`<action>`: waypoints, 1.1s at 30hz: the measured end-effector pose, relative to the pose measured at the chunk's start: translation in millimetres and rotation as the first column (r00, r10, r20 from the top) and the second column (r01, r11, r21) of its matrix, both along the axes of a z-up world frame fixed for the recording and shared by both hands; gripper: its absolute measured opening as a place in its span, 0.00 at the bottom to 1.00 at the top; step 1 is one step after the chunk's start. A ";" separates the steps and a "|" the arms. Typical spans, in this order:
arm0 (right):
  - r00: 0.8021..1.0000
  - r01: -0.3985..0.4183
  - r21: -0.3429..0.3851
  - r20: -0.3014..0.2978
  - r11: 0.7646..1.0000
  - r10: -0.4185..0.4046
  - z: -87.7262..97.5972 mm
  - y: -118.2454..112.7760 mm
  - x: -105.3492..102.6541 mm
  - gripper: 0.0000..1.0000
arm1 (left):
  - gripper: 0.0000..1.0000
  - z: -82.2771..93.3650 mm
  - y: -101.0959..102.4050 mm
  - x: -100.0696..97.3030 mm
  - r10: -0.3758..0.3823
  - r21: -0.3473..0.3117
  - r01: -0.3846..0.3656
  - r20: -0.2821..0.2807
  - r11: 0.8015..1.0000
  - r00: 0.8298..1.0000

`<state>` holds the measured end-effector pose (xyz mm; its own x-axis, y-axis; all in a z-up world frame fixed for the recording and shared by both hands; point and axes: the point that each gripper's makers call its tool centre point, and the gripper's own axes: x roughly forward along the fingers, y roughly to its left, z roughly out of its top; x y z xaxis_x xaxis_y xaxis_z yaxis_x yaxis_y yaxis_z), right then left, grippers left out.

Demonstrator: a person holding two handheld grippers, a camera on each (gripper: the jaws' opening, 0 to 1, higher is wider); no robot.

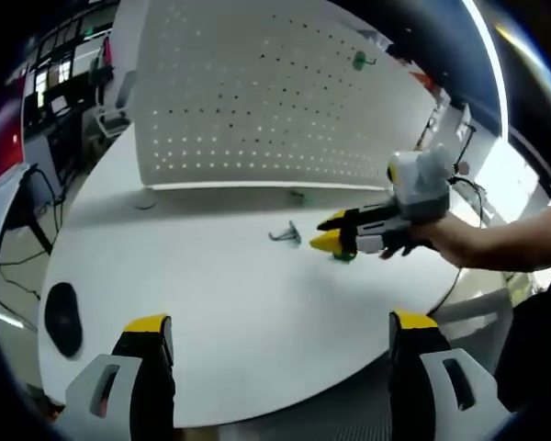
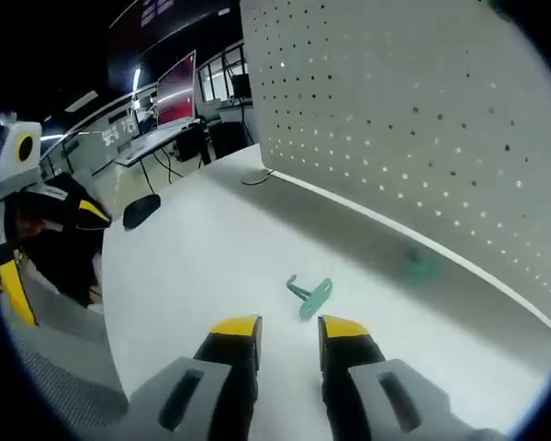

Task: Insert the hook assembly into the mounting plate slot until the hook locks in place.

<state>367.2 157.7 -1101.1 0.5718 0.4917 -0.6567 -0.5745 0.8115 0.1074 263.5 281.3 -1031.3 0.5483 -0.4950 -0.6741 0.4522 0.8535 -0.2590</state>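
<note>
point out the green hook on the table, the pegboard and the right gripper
green hook [image 2: 309, 296], right gripper view, on its flat base plate
pegboard [image 2: 422, 119], right gripper view, on its perforated white face
right gripper [image 1: 335, 231], left gripper view, between its yellow fingertips

The right hand-held gripper rose from the bottom of the right gripper view, its yellow-tipped jaws a narrow gap apart and holding nothing. Just ahead of the tips a green hook lay on the white bench. A white pegboard stood upright along the bench's far edge. The left hand-held gripper showed at the left edge, and a dark oval object lay near the bench's far end.
</note>
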 end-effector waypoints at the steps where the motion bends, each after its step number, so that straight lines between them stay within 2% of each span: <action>1: 1.000 0.018 -0.001 -0.012 1.000 -0.018 -4.3 1.1 3.5 0.21 | 0.99 -0.9 0.3 0.9 0.002 -0.001 -0.002 -0.002 1.000 1.000; 7: 0.999 0.043 -0.034 -0.016 0.998 -0.044 -16.0 3.6 15.9 0.19 | 0.99 -3.3 0.0 2.9 0.005 -0.007 -0.005 -0.010 1.000 1.000; 13: 0.997 0.061 -0.063 -0.046 0.996 -0.064 -31.1 0.3 22.5 0.16 | 0.99 -6.9 3.6 3.5 0.015 -0.007 -0.015 -0.019 1.000 1.000; 18: 0.997 0.073 -0.094 -0.029 0.993 -0.076 -33.3 -4.3 26.0 0.12 | 0.98 -6.6 5.8 4.5 0.022 -0.008 -0.023 -0.020 1.000 1.000; 22: 0.998 0.065 -0.120 0.002 0.991 -0.065 -32.7 -7.0 29.1 0.04 | 0.98 -7.0 5.6 4.4 0.026 -0.009 -0.026 -0.023 1.000 0.999; 28: 0.996 0.086 -0.100 -0.007 0.991 -0.087 -34.3 -13.9 30.8 0.01 | 0.98 -7.6 4.2 2.7 0.025 -0.010 -0.025 -0.026 1.000 0.999; 33: 0.996 0.092 -0.086 0.006 0.992 -0.092 -28.7 -15.9 30.6 0.00 | 0.98 -6.2 3.2 3.1 0.022 -0.010 -0.022 -0.023 1.000 1.000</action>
